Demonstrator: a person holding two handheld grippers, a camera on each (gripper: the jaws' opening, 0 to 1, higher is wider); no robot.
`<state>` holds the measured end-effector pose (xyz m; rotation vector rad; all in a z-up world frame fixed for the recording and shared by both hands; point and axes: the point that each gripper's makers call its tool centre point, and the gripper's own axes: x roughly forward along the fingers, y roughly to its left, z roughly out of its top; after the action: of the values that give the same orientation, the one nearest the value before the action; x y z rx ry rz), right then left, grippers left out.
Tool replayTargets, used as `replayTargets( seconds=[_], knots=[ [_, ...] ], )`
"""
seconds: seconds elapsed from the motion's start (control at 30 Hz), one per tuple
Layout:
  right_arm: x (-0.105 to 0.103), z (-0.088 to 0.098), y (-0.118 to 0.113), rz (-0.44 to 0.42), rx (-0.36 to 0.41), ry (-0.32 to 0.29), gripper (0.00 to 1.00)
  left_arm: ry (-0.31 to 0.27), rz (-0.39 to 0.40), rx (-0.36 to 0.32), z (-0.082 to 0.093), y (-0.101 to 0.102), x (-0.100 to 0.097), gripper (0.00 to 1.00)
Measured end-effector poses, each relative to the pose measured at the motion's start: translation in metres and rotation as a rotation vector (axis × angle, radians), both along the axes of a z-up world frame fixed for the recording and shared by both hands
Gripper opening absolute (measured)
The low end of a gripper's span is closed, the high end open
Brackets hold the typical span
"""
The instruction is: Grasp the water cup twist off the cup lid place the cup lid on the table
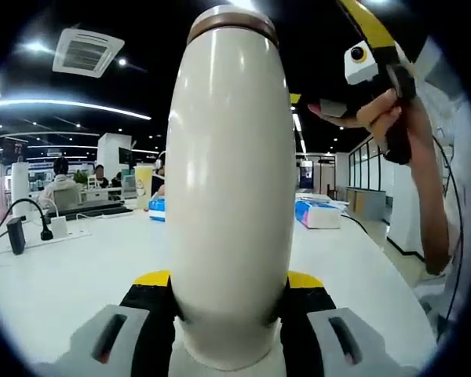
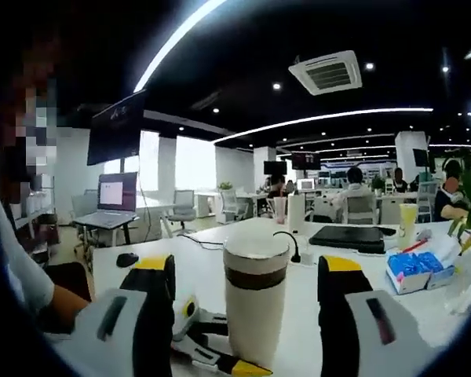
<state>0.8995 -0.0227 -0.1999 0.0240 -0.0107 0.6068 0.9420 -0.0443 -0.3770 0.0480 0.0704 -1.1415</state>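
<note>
A cream water cup (image 1: 234, 188) with a brown band and a cream lid (image 1: 232, 17) on top stands upright between the jaws of my left gripper (image 1: 229, 302), which is shut on its lower body. In the right gripper view the same cup (image 2: 255, 302) is a little ahead, lid (image 2: 256, 253) on, with the left gripper (image 2: 208, 345) low at its base. My right gripper (image 2: 247, 267) is open, its jaws wide on either side of the cup and not touching it. A hand (image 1: 388, 110) holds the right gripper (image 1: 363, 43) high, beside the cup's top.
The white table (image 1: 78, 275) carries a power strip with plugs (image 1: 51, 228), a blue tissue pack (image 2: 414, 271), a flat black case (image 2: 352, 236), a yellow drink (image 2: 409, 220) and a mouse (image 2: 127, 259). A laptop (image 2: 114, 200) stands on another desk. People sit at the back.
</note>
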Motion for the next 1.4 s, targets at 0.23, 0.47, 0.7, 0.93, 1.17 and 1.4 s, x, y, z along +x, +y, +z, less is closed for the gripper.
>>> replayTargets(
  seconds=[0.23, 0.47, 0.7, 0.93, 1.17, 1.4],
  knots=[
    [0.016, 0.007, 0.007, -0.045, -0.023, -0.032, 0.69, 0.001, -0.002, -0.001, 0.000, 0.000, 0.000, 0.53],
    [0.025, 0.000, 0.008, -0.054, -0.024, 0.005, 0.65, -0.002, -0.004, -0.001, 0.000, 0.000, -0.004, 0.53],
    [0.029, -0.005, 0.009, -0.044, -0.002, 0.041, 0.62, -0.004, -0.003, -0.001, -0.001, 0.001, -0.006, 0.53],
    [0.028, -0.005, 0.011, -0.038, -0.009, 0.046, 0.60, -0.004, -0.002, -0.001, -0.001, 0.001, -0.006, 0.53],
    [0.032, -0.008, 0.012, -0.045, -0.010, 0.055, 0.57, -0.005, -0.001, -0.001, -0.001, 0.002, -0.006, 0.53],
    [0.033, -0.009, 0.012, -0.036, -0.005, 0.057, 0.55, -0.005, -0.002, -0.001, -0.001, 0.002, -0.005, 0.53]
  ],
)
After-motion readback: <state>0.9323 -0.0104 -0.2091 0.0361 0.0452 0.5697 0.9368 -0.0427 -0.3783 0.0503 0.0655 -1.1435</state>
